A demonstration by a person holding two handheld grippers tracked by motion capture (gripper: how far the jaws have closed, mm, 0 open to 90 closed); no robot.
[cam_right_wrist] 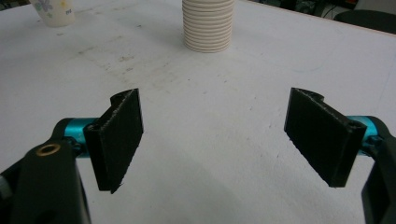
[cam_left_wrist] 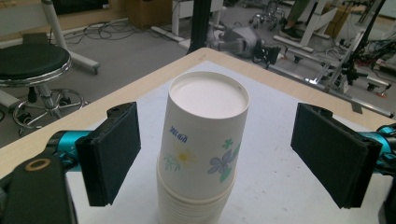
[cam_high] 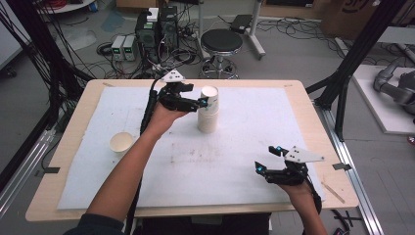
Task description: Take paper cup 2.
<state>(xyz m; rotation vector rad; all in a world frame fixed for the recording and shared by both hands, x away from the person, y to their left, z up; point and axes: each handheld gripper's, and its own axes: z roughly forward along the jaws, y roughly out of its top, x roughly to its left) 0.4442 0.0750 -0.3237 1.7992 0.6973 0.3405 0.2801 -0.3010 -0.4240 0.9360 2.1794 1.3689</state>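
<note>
A stack of upturned white paper cups (cam_high: 208, 117) stands at the far middle of the table; its top cup (cam_left_wrist: 205, 126) carries a flower print. My left gripper (cam_high: 201, 101) is open, one jaw on each side of that top cup (cam_high: 209, 98) with a gap on both sides, as the left gripper view (cam_left_wrist: 215, 154) shows. A single cup (cam_high: 121, 142) stands upright, mouth up, at the table's left. My right gripper (cam_high: 268, 158) hovers open near the front right, with nothing between its jaws (cam_right_wrist: 215, 140). In the right gripper view the stack (cam_right_wrist: 208, 25) and the single cup (cam_right_wrist: 53, 9) lie far ahead.
A white sheet (cam_high: 195, 161) covers the wooden table (cam_high: 73, 127). Beyond the far edge are a black stool (cam_high: 221, 41), electronic boxes (cam_high: 156, 29) and cables on the floor. A metal frame (cam_high: 342, 88) stands at the right.
</note>
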